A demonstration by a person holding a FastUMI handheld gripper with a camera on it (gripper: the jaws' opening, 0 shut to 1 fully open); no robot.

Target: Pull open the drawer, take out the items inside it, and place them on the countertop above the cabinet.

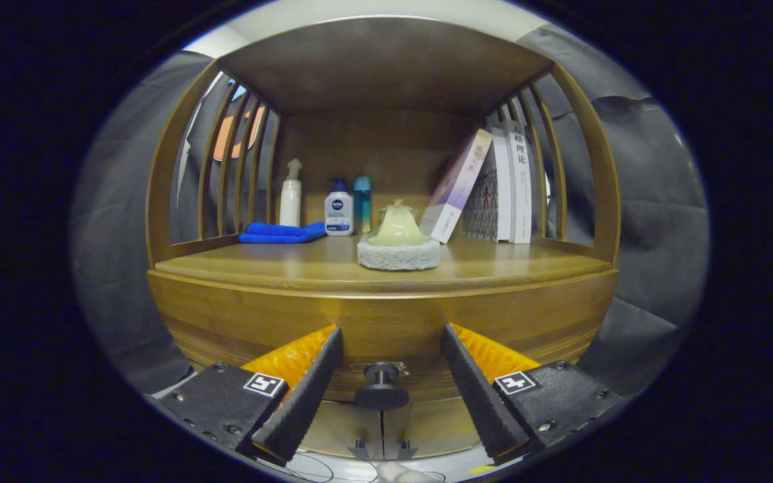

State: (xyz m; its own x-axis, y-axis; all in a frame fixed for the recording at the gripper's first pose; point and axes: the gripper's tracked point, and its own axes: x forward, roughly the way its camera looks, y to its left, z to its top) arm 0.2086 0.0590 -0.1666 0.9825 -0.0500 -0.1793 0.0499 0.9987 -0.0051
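A wooden cabinet stands in front of me, its closed drawer front (386,322) curving below the countertop (272,265). A black round drawer knob (382,389) sticks out of the drawer's lower middle. My gripper (392,389) is open, its two black fingers spread to either side of the knob, left finger (306,389) and right finger (474,389), neither touching it. The inside of the drawer is hidden.
On the countertop sit a pale green scrubber on a grey pad (398,245), a folded blue cloth (282,233), three bottles (338,206) at the back and leaning books (494,188) at the right. Wooden slats close both sides. Two small cabinet door knobs (381,446) show below the drawer.
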